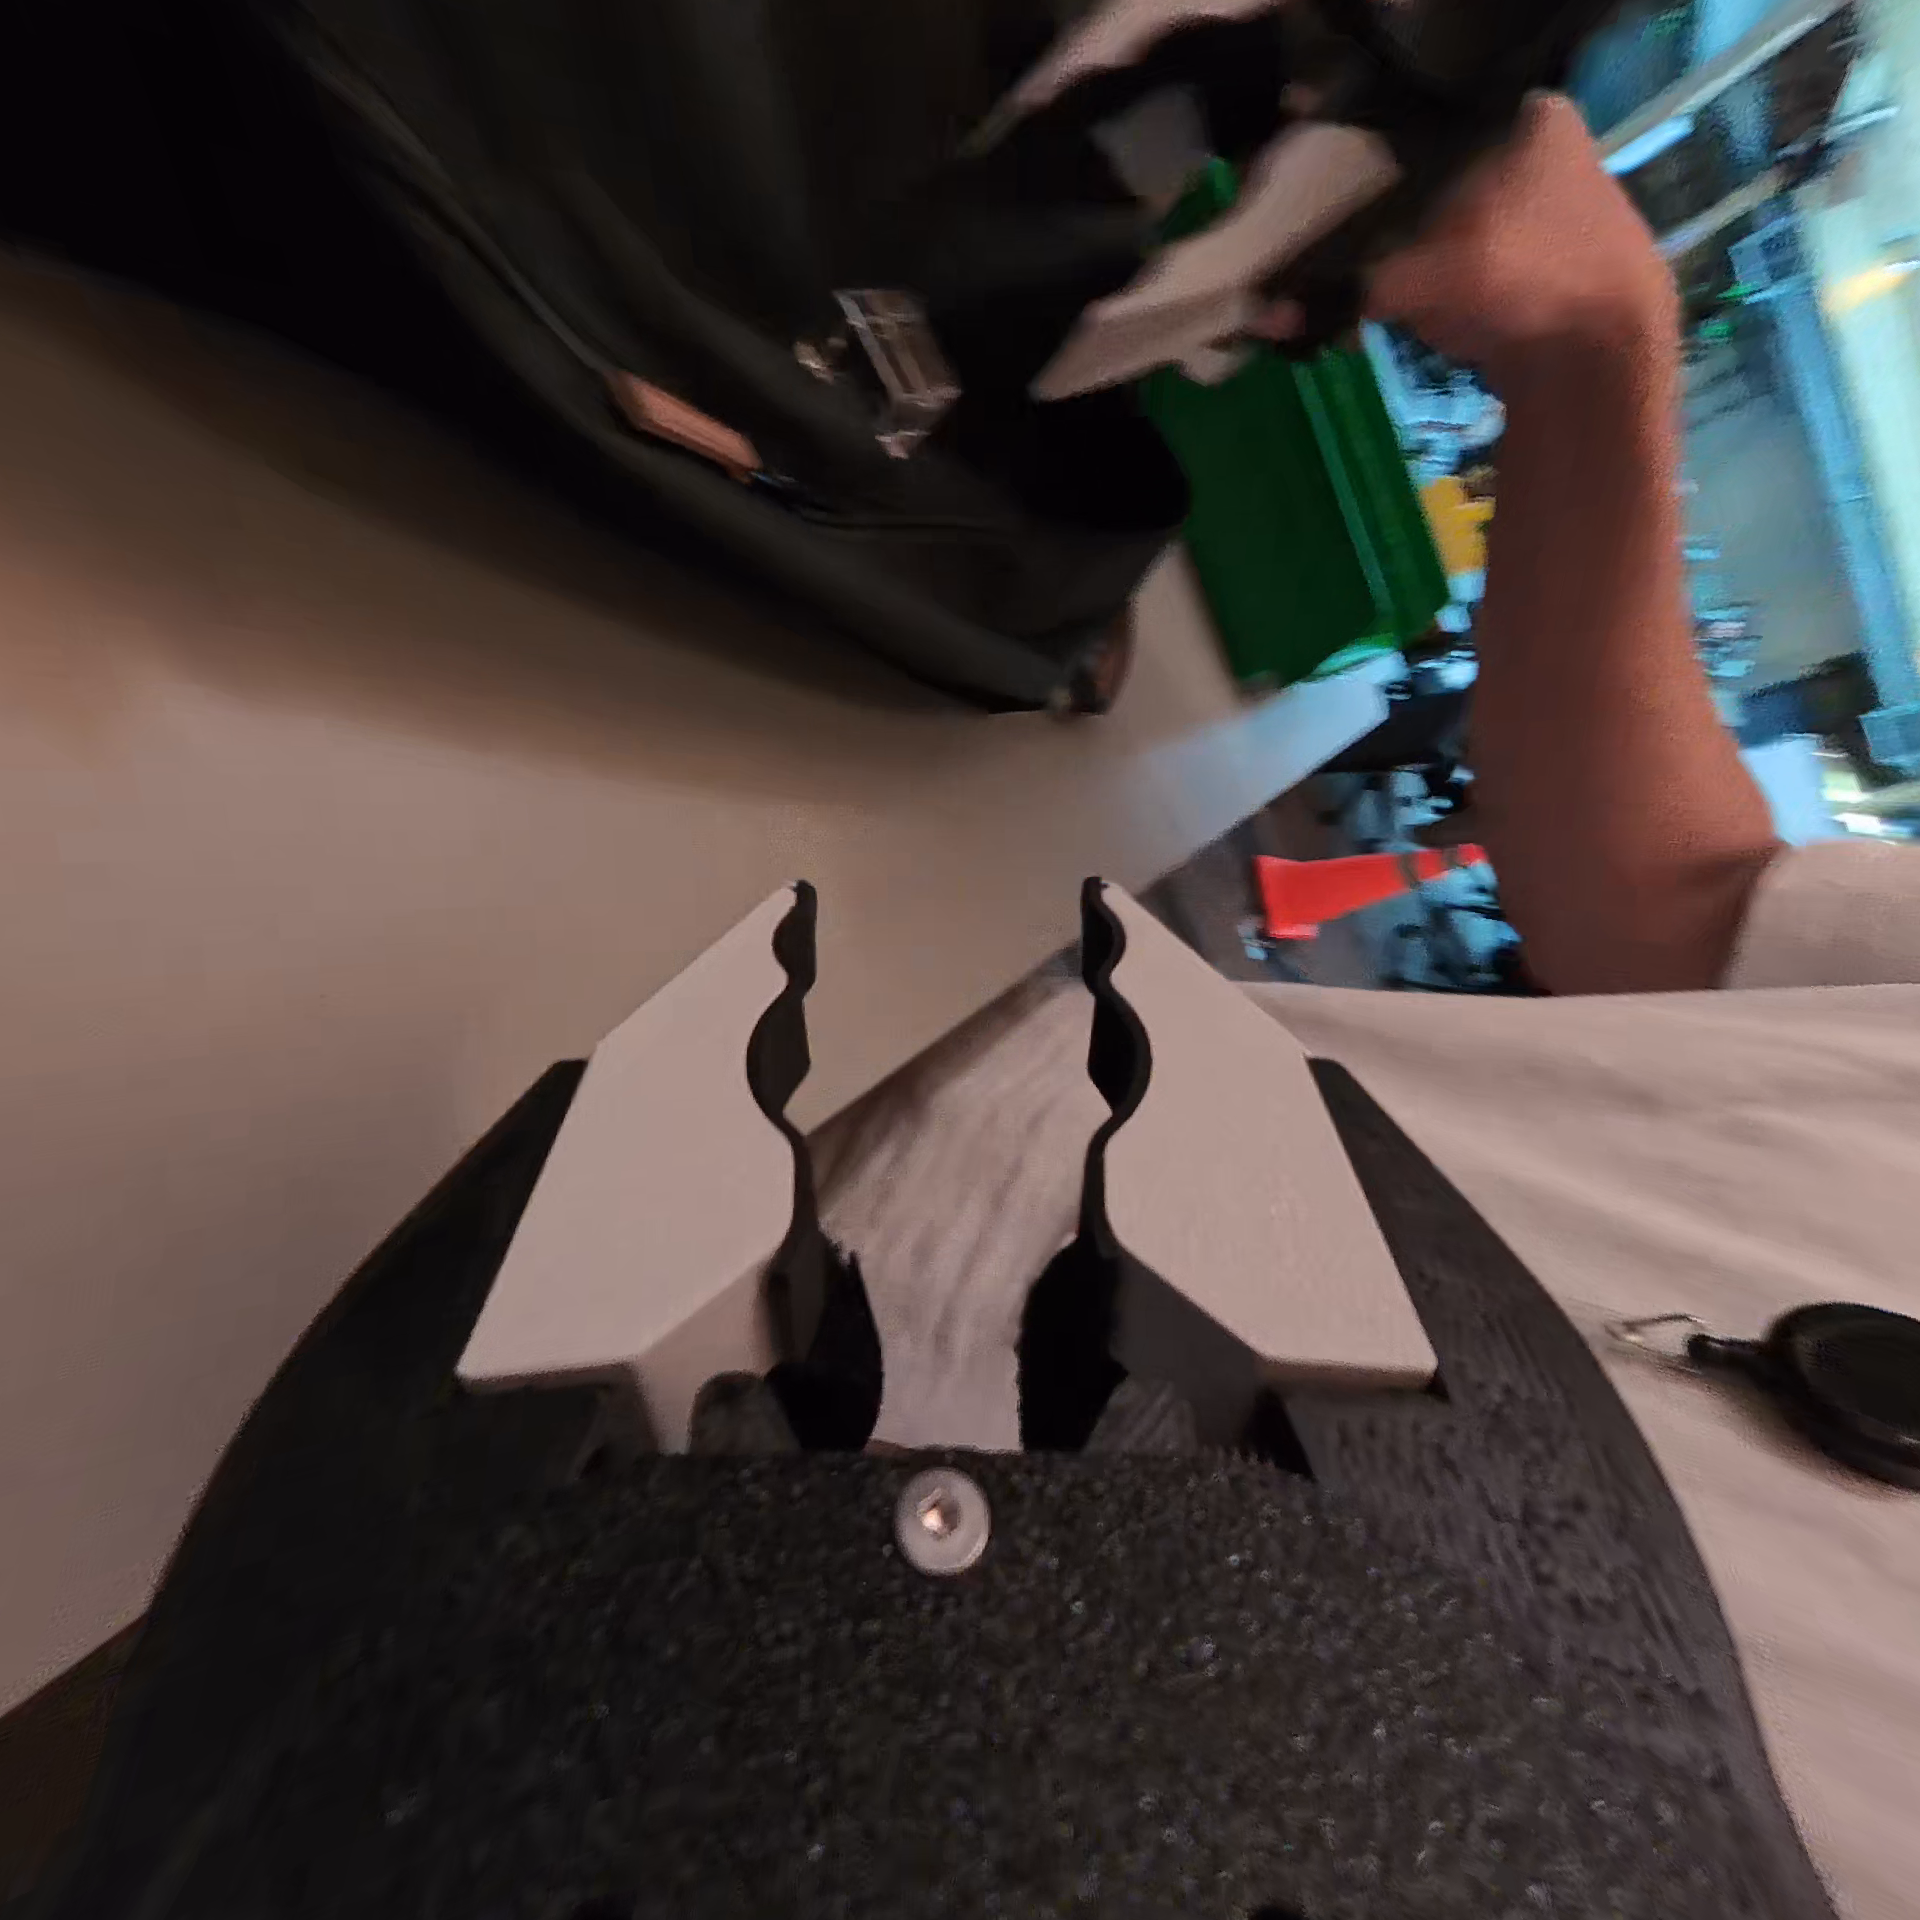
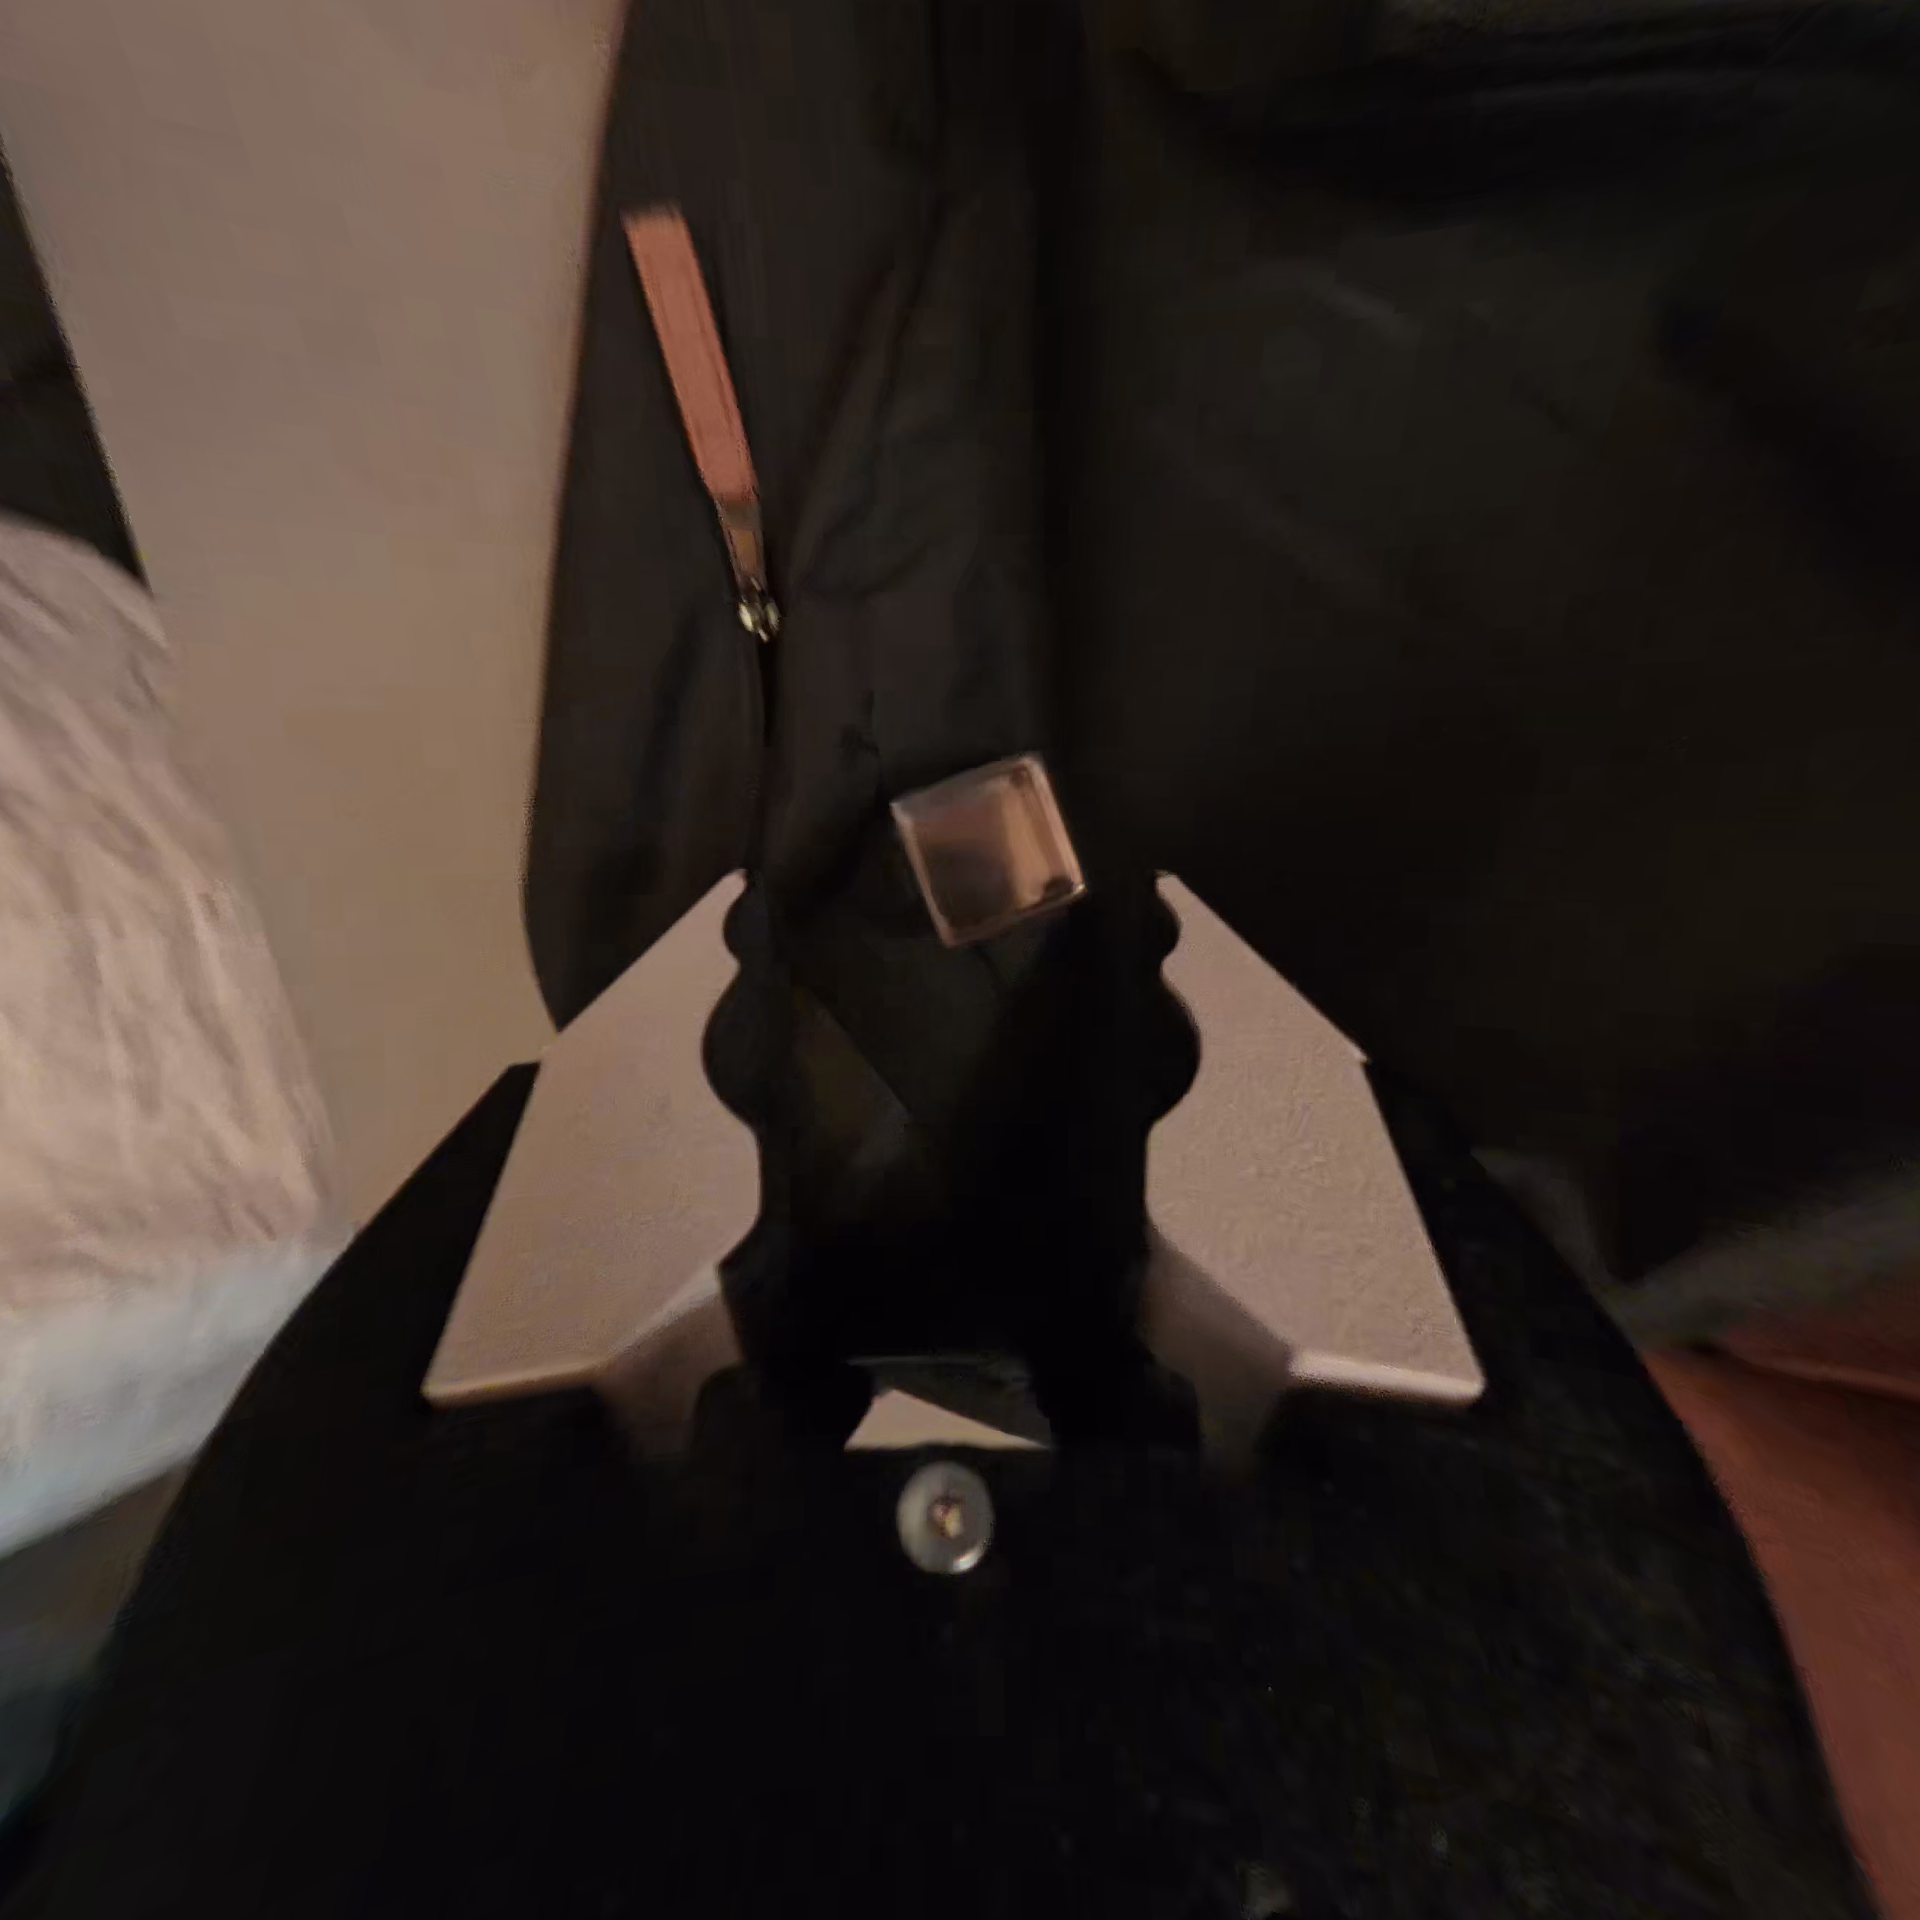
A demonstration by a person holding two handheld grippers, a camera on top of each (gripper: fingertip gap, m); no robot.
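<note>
- Left wrist view: the left gripper (image 1: 948, 894), jaws apart and empty, hovers over a smooth beige tabletop (image 1: 312, 831). Beyond it lies a black fabric bag (image 1: 727, 260) with a tan leather zip tab (image 1: 681, 426). Right of the bag are a green bin (image 1: 1299, 520) and a cluttered, blurred room; the right gripper (image 1: 1195, 301) reaches onto the bag.
- Right wrist view: the right gripper (image 2: 951, 883), jaws apart, is just short of a clear square buckle (image 2: 987, 847) on the bag (image 2: 1351, 520). No writing is legible.

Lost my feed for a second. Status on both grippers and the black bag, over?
Left gripper open, empty, over the table edge. Right gripper open, at the black bag, near its clear buckle. Nothing between the jaws.
</note>
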